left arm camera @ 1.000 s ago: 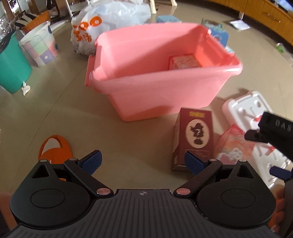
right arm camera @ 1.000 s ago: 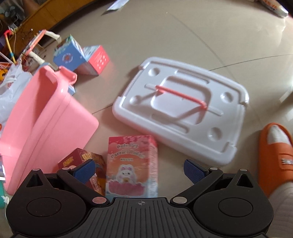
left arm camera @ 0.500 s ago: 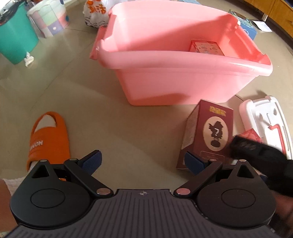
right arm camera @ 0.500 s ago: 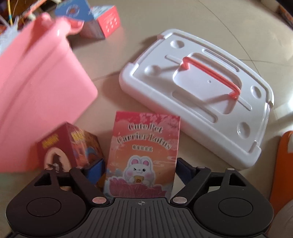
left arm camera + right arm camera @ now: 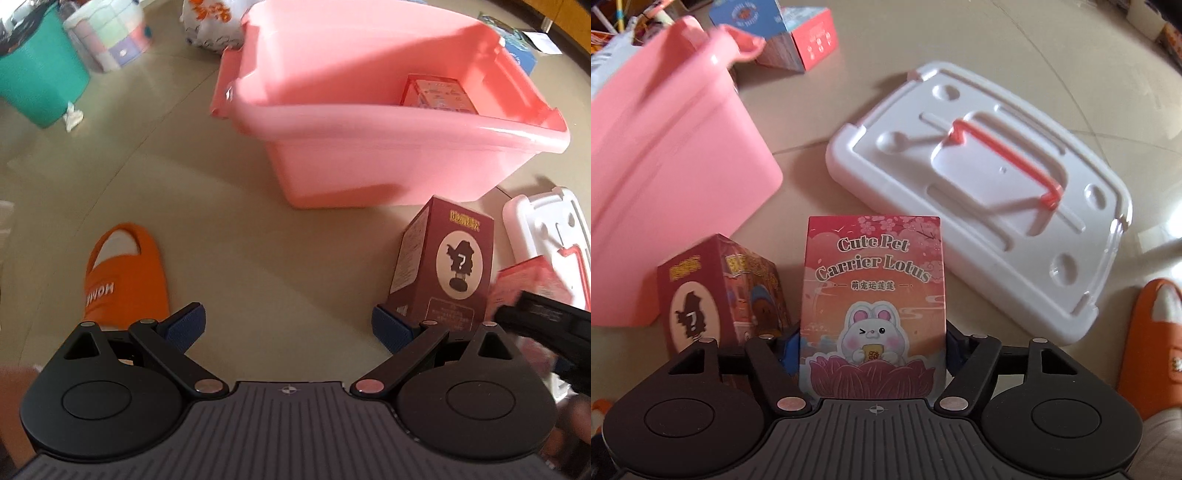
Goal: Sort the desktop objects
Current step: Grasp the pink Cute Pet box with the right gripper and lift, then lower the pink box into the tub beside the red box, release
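A: What has the right gripper (image 5: 873,354) got?

B: Its jaws are clamped on the two side faces of the pink rabbit box (image 5: 873,306), the one printed "Cute Pet Carrier Lotus". The box stands upright between the blue pads.

A: And the left gripper (image 5: 288,328)?

B: Jaws spread wide, with nothing between them, just bare floor (image 5: 258,258) ahead. The maroon box (image 5: 448,266) with the silhouette and question mark stands upright on the floor just beside its right finger; whether they touch I cannot tell.

A: Where is the bin?

B: The pink tub (image 5: 388,147) sits on the floor beyond the maroon box, near it. A pink box (image 5: 437,94) lies inside, against the far right side.

A: Anything else around?

B: The white lid (image 5: 990,184) with a red handle lies flat to the right of the tub. An orange slipper (image 5: 122,273) sits left of the left gripper, and a green bucket (image 5: 37,77) stands far left. The rabbit box looks blurred at the right edge of the left view.
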A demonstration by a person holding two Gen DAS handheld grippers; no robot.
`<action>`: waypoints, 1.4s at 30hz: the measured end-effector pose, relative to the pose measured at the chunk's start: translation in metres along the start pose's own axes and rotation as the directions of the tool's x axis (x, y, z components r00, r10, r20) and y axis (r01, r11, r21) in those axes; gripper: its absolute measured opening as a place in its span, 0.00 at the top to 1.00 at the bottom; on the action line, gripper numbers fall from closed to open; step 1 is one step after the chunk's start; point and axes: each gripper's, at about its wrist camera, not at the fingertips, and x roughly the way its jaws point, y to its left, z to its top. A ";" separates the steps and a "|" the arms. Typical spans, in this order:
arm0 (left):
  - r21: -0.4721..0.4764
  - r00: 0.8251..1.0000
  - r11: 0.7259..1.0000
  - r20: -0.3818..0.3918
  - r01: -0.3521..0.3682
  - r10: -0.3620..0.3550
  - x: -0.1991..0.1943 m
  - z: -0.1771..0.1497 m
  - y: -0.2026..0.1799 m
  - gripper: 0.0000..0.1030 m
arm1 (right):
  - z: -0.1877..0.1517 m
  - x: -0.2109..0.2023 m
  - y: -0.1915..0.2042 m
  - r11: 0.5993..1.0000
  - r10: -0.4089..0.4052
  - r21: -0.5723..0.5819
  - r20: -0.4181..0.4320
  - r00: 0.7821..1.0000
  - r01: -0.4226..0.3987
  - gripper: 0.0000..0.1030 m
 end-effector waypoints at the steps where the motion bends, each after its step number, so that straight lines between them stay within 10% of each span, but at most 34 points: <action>1: -0.002 1.000 1.000 -0.015 0.001 -0.001 -0.001 -0.001 0.000 0.04 | -0.001 -0.008 -0.003 1.000 0.003 -0.009 0.013 1.000 -0.003 0.36; 22: 0.035 0.981 0.999 0.189 0.032 -0.038 -0.062 0.019 -0.018 0.04 | 0.067 -0.181 0.010 0.929 0.267 -0.324 0.250 0.931 -0.179 0.36; 42: -0.069 0.952 0.996 0.299 -0.047 0.066 -0.043 0.109 0.046 0.04 | 0.119 -0.078 0.215 0.749 0.254 -0.631 -0.006 0.967 -0.201 0.36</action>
